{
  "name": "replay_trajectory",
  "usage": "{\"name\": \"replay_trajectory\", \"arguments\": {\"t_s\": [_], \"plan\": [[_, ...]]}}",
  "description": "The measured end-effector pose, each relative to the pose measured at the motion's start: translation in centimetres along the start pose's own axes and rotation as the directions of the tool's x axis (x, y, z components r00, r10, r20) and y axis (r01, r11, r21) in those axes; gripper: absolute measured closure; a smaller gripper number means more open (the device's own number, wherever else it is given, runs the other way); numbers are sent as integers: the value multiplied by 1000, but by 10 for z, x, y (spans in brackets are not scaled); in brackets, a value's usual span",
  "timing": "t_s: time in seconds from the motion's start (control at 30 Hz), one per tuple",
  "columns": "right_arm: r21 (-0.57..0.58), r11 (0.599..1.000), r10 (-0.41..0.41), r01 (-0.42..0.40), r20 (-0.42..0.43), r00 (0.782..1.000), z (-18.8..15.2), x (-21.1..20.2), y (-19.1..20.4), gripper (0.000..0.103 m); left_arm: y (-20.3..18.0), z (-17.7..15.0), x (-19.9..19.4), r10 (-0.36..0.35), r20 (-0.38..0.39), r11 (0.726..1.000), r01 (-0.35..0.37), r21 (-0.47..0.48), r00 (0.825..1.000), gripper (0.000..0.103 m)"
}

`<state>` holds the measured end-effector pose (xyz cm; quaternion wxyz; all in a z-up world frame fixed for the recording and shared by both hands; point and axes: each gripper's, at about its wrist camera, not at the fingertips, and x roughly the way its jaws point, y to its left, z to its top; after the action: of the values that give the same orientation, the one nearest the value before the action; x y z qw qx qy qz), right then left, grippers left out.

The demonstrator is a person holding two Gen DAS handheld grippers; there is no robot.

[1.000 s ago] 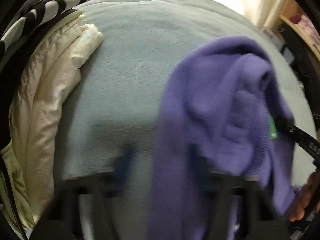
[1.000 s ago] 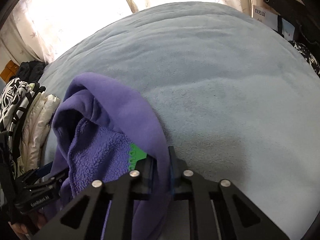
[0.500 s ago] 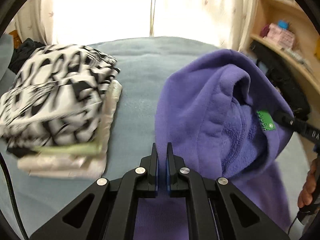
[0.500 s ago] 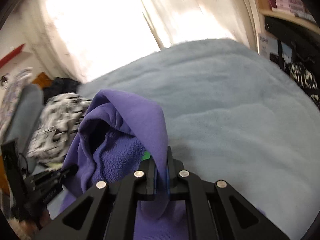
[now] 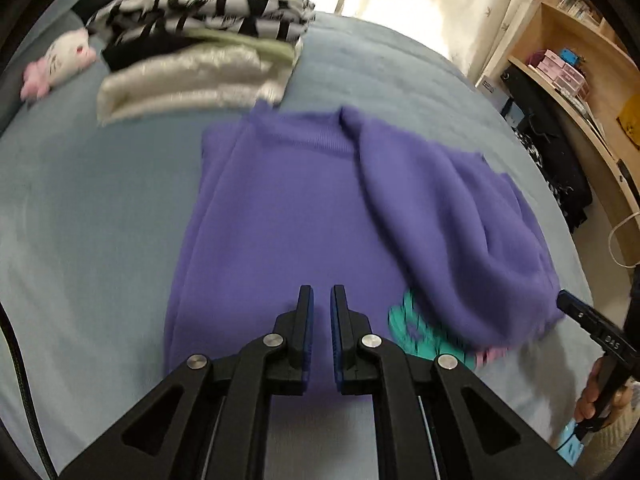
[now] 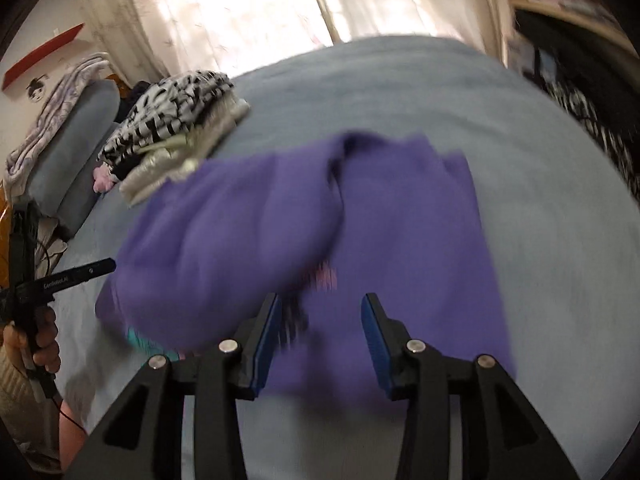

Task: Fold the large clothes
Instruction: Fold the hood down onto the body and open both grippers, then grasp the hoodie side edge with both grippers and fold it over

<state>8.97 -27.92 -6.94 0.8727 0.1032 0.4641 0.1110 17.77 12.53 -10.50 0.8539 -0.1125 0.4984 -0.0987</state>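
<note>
A purple sweater (image 5: 288, 216) is laid flat on the blue bed (image 5: 80, 208), hem at the far side, one part folded over its right half. A teal print (image 5: 416, 328) is seen under that fold at the near right edge. The left gripper (image 5: 321, 300) is held just above the near part of the sweater; its fingers (image 5: 304, 320) are set a narrow gap apart, with nothing pinched between them. The right gripper (image 6: 320, 320) is held over the near edge of the sweater (image 6: 400, 232), fingers (image 6: 374, 332) spread wide, nothing held. Whether either gripper touches the fabric cannot be told; both views are blurred. A stack of folded clothes (image 5: 200, 48), black-and-white on top and cream below, is set at the far left, just beside the sweater's far corner. A pink-and-white plush (image 5: 60, 60) is seen left of the stack. Shelves (image 5: 580, 60) are seen at the right, curtains (image 6: 248, 12) at the far side.
</note>
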Motion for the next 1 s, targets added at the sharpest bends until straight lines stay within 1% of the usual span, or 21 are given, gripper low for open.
{"name": "replay_trajectory", "arguments": {"t_s": [0.07, 0.1, 0.23, 0.33, 0.4, 0.43, 0.47, 0.5, 0.57, 0.63, 0.67, 0.7, 0.8, 0.83, 0.9, 0.97, 1.0], "plan": [[34, 999, 10, -10, -8, 1000, -7, 1, -1, 61, -3, -7, -4, -31, -11, 999, 31, -12, 999, 92], [51, 998, 21, -21, -7, 1000, -10, -1, 0, 61, -7, -10, -7, -56, -12, 998, 56, -8, 998, 91], [76, 994, 76, -76, 1, 997, -16, -6, 10, 61, -21, -16, -12, -121, -2, 992, 121, 29, 993, 84], [82, 989, 121, -121, 4, 993, -14, -4, 22, 61, -36, -12, -6, -218, -17, 975, 218, 33, 976, 80], [94, 982, 163, -163, 6, 987, -10, 1, 28, 60, -41, -5, 5, -288, -27, 957, 289, 26, 957, 78], [104, 977, 185, -184, 3, 983, -6, 5, 30, 59, -43, -3, 8, -309, -27, 951, 309, 20, 951, 77], [113, 974, 196, -195, -1, 981, -4, 9, 31, 58, -44, 0, 16, -346, -26, 938, 346, 6, 938, 76], [126, 970, 212, -209, -5, 977, -1, 15, 32, 57, -44, 1, 22, -373, -27, 928, 372, -10, 928, 71], [153, 961, 235, -230, -16, 972, 4, 26, 31, 56, -43, 6, 36, -402, -27, 915, 401, -39, 915, 62], [202, 947, 262, -251, -33, 964, 9, 42, 24, 56, -40, 10, 52, -415, -26, 909, 413, -63, 910, 56], [229, 939, 273, -257, -42, 961, 10, 50, 21, 55, -38, 12, 60, -421, -28, 905, 418, -74, 907, 55], [249, 933, 278, -258, -50, 959, 11, 56, 19, 55, -37, 13, 67, -425, -30, 903, 421, -80, 905, 51], [306, 910, 312, -279, -63, 948, 14, 75, 9, 55, -37, 14, 78, -463, -18, 884, 460, -85, 886, 45], [318, 903, 321, -288, -54, 945, 14, 78, 7, 55, -39, 15, 79, -470, -12, 880, 468, -78, 883, 41], [333, 890, 342, -311, -38, 939, 16, 85, 5, 55, -43, 17, 81, -479, -1, 876, 478, -61, 878, 38], [325, 890, 346, -318, -29, 938, 19, 88, 7, 55, -48, 22, 83, -496, 9, 867, 495, -51, 868, 37], [318, 893, 343, -318, -24, 939, 21, 88, 8, 55, -52, 25, 83, -516, 16, 855, 516, -47, 857, 37]]}}
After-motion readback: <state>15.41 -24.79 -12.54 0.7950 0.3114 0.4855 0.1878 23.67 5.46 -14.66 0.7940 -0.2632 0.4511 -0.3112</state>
